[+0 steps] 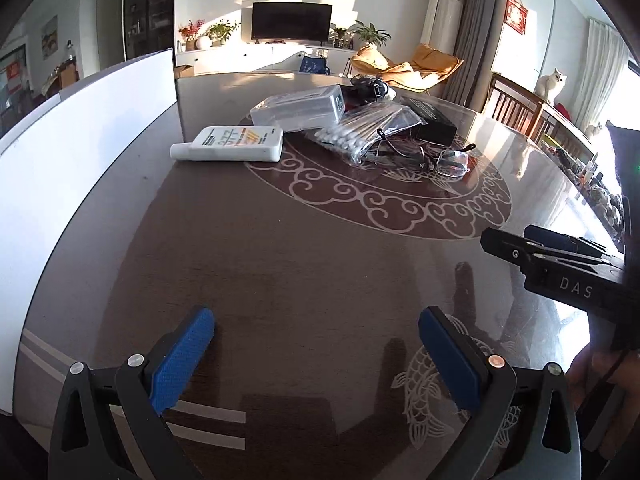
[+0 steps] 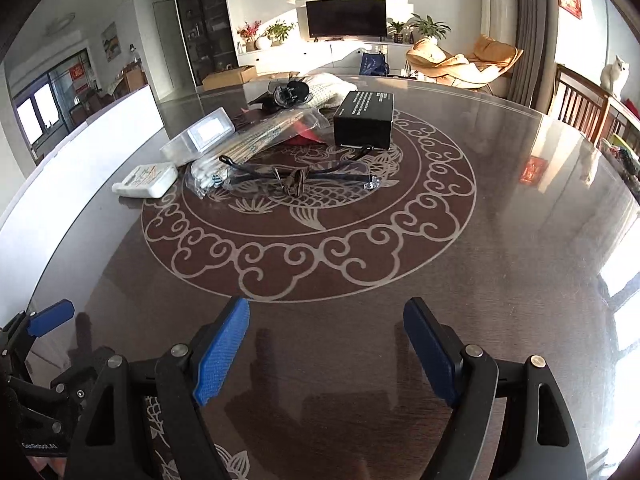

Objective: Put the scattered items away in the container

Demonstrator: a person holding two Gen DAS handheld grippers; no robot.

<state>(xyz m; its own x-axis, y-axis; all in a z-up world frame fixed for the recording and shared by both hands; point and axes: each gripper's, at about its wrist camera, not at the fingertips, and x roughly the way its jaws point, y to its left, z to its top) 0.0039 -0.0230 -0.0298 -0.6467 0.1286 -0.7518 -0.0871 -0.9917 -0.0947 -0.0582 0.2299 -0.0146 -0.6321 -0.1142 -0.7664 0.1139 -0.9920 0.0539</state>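
Scattered items lie in a heap at the far middle of the round table: a white flat bottle [image 1: 232,144] [image 2: 146,180], a clear plastic box [image 1: 300,110] [image 2: 198,138], a bag of cotton swabs [image 1: 360,132] [image 2: 240,148], glasses [image 1: 432,156] [image 2: 296,176], a black box [image 1: 432,120] [image 2: 366,120] and a black hair clip [image 1: 368,88] [image 2: 290,92]. A tall white container wall [image 1: 80,128] [image 2: 80,148] stands along the left. My left gripper [image 1: 316,320] is open over the near table, well short of the heap. Beside it my right gripper [image 2: 327,308] [image 1: 508,236] is open too, with nothing between its fingers.
The dark patterned glass-topped table [image 1: 280,260] [image 2: 520,200] is bare between the grippers and the heap. A pale knitted cloth [image 2: 324,88] lies behind the hair clip. A wooden chair [image 2: 580,104] stands at the table's far right edge.
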